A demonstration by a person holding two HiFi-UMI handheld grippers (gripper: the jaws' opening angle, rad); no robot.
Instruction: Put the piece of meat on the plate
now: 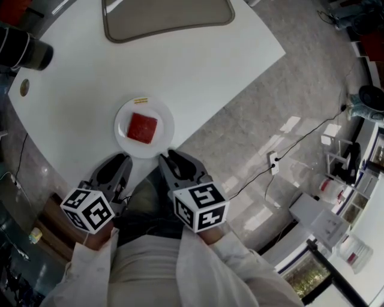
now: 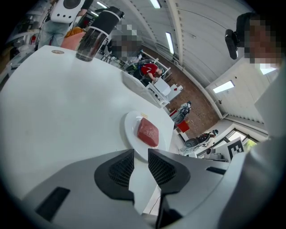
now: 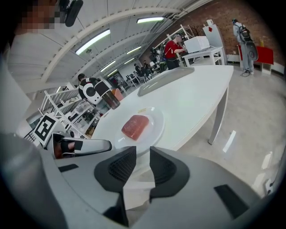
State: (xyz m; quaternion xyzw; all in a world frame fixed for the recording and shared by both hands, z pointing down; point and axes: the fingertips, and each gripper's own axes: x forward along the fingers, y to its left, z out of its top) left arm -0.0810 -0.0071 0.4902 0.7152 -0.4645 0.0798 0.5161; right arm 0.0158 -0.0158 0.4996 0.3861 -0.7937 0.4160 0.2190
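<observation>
A red piece of meat [image 1: 142, 128] lies in the middle of a round white plate [image 1: 123, 117] near the front edge of the white table [image 1: 72, 108]. Both grippers hover just off that edge, close to the person's body and short of the plate. The left gripper [image 1: 127, 158] and the right gripper [image 1: 165, 156] are shut with nothing in them. In the left gripper view the meat [image 2: 148, 133] on the plate [image 2: 129, 129] lies just beyond the left gripper [image 2: 140, 156]. In the right gripper view the meat [image 3: 135, 125] and plate [image 3: 156, 120] lie ahead of the right gripper [image 3: 143, 156].
A grey tray [image 1: 168, 18] lies at the table's far side. A dark tumbler [image 1: 24, 51] stands at the far left. A small yellow tag [image 1: 140, 101] rests on the plate's far rim. A cable and socket block [image 1: 273, 162] lie on the floor to the right.
</observation>
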